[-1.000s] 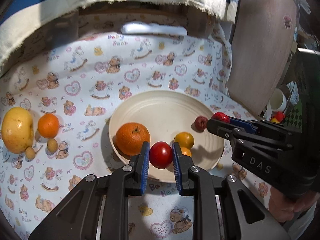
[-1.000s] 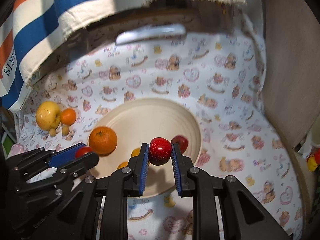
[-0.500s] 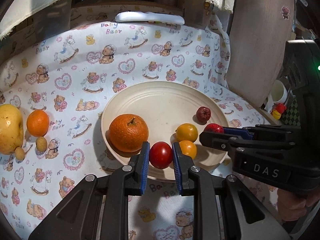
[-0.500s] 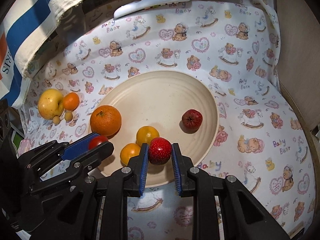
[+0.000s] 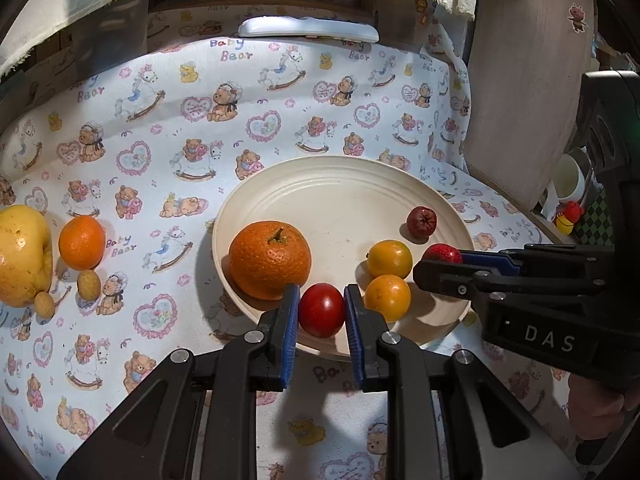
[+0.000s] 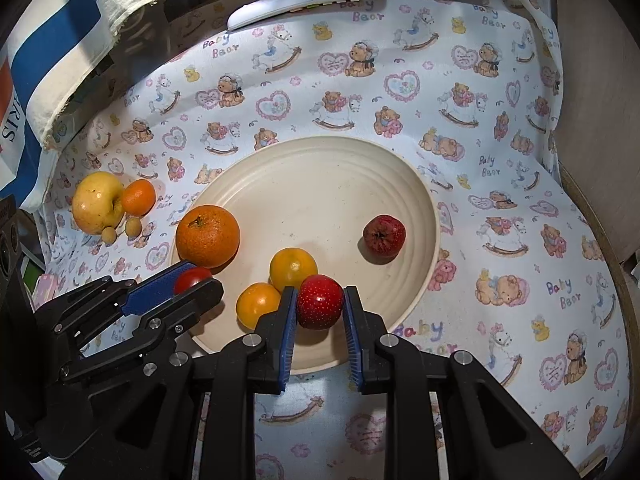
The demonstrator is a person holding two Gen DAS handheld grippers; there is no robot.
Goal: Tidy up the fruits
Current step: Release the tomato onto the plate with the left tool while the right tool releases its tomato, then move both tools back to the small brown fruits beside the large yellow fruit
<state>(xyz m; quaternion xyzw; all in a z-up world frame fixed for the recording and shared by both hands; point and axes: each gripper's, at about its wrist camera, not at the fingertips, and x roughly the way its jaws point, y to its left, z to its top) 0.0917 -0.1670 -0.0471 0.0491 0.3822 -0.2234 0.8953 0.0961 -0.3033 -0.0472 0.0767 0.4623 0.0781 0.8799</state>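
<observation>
cherry tomato point(image 5: 322, 310) sitting pinched in the left gripper point(image 5: 321, 312) over the near rim of the cream plate point(image 5: 344, 184) | speckled red fruit point(image 6: 319, 301) sitting clamped in the right gripper point(image 6: 319, 306) above the plate | large orange point(image 5: 270, 259), two small yellow-orange fruits, dark red fruit point(image 5: 421, 221) lying on the plate | yellow apple point(image 6: 97, 202), tangerine point(image 6: 138, 197) resting on the bear-print cloth point(image 6: 500, 208) left of the plate

Bare plate point(image 6: 320, 184) centre; large orange point(image 6: 207, 236) crowding left rim.

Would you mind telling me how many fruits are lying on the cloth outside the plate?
4, all left of the plate: a yellow apple, a small orange touching it, and two small tan fruits in front. None seems hidden.
</observation>
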